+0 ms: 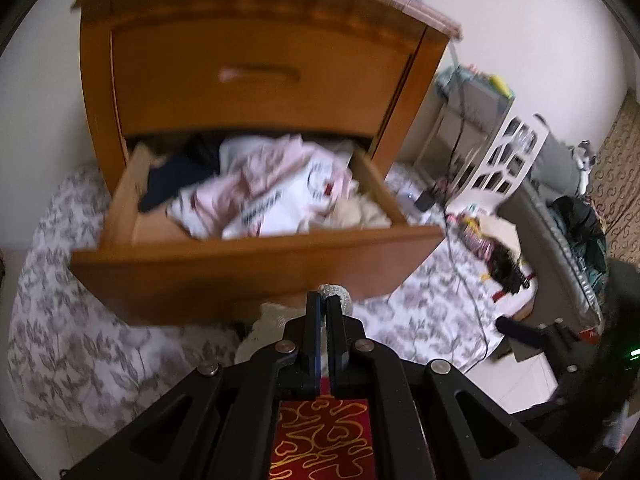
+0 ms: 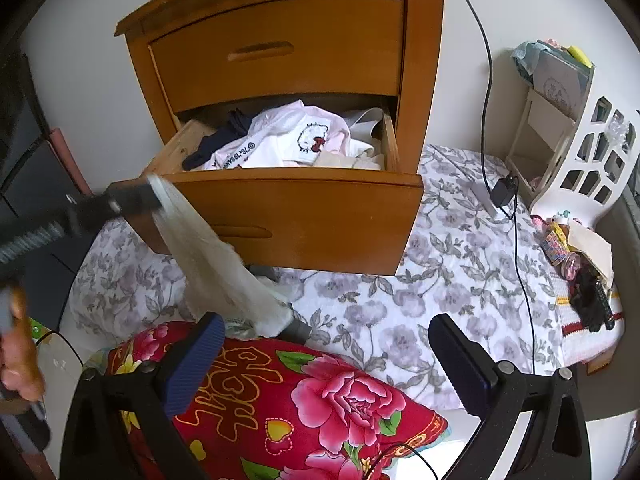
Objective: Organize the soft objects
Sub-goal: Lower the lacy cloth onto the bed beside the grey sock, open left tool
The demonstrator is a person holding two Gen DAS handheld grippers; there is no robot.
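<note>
The left gripper (image 1: 325, 300) has its two black fingers pressed together, blue pads all but meeting, and a bit of white knitted cloth (image 1: 336, 293) is pinched at their tips. In the right wrist view the same gripper (image 2: 154, 196) comes in from the left edge as a blurred dark bar angled downward, with the white cloth (image 2: 212, 264) hanging from its tip in a long strip. A hand (image 2: 18, 360) grips its handle at the far left edge, fingers curled around it. The right gripper (image 2: 326, 356) points down and forward with its jaws spread wide, the ribbed blue pads (image 2: 196, 364) well apart and nothing between them.
</note>
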